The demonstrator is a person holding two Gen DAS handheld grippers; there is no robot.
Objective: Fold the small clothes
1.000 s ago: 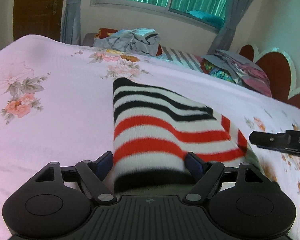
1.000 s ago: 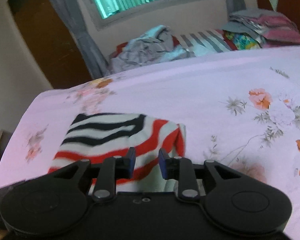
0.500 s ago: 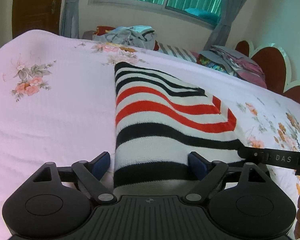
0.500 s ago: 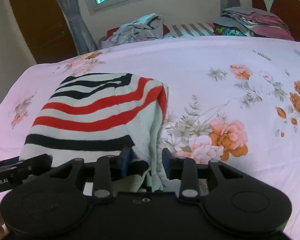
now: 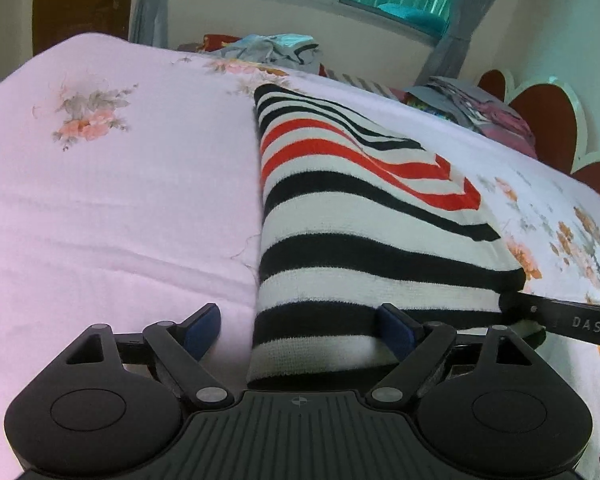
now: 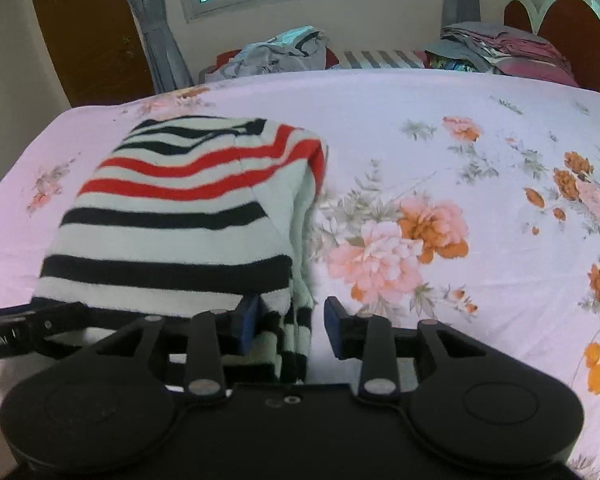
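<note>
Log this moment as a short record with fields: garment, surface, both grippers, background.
garment: striped knit top, folded, lying on the bed
surface: floral bed sheet
left gripper: open; jaws have just been opening; the top's near edge lies between them
right gripper: open; jaws have just been opening; the top's near right corner lies between them
background: loose clothes pile and folded stack at the far edge

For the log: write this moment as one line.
striped sweater: folded, on bed | left gripper: just been opening, sweater between | right gripper: just been opening, sweater edge between
</note>
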